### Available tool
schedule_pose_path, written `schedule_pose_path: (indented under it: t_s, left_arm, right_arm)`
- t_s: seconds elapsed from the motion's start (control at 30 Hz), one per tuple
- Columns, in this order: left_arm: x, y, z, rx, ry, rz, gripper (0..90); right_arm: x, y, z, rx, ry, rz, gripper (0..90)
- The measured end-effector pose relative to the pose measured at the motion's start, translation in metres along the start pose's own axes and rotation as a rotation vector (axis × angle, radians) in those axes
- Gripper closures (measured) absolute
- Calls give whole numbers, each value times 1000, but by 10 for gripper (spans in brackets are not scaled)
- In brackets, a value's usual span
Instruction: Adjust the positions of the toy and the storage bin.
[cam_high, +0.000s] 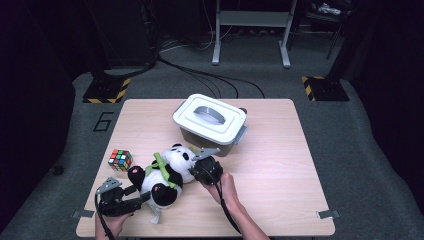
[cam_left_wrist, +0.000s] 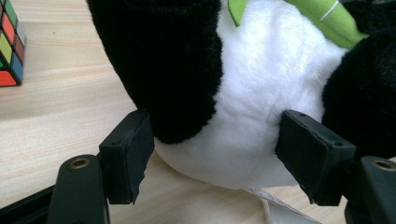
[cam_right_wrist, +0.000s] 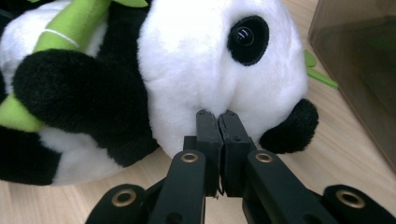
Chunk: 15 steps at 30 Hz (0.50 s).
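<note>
A panda plush holding green bamboo lies on its back at the front left of the wooden table. My left gripper comes in from the front left. In the left gripper view the gripper has its pads against the panda, one on a black leg and one on the white belly. My right gripper is at the panda's head. In the right gripper view its jaws are together at the gripper's tips, nipping the white fur of the panda below the eye.
A box with a white lid and handle stands just behind the panda, its brown wall close to the head. A colour cube sits left of the panda, also at the edge of the left gripper view.
</note>
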<state>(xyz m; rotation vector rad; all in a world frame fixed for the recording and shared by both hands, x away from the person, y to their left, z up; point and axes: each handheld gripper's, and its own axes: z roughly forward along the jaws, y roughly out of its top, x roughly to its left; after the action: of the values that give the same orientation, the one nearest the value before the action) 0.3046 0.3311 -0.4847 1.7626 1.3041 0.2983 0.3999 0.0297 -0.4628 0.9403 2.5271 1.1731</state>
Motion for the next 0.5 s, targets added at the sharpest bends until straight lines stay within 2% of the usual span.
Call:
schedule_pose_path:
  t_s: [0.13,0.2,0.3,0.43,0.5]
  left_arm:
    - [3,5,1,10,12,12,298]
    - [6,9,2,17,18,22,297]
    - [9,11,3,22,18,18,292]
    - [12,12,2,18,25,3,268]
    - [11,10,-2,10,35,-8,248]
  right_arm:
    - [10,-7,-9,-5,-26,37,886]
    - [15,-12,-13,-20,-37,33,886]
    - [24,-22,-20,-27,-47,51,886]
    - [28,-25,-24,-31,-53,56,876]
    - [25,-24,-26,-43,-46,51,822]
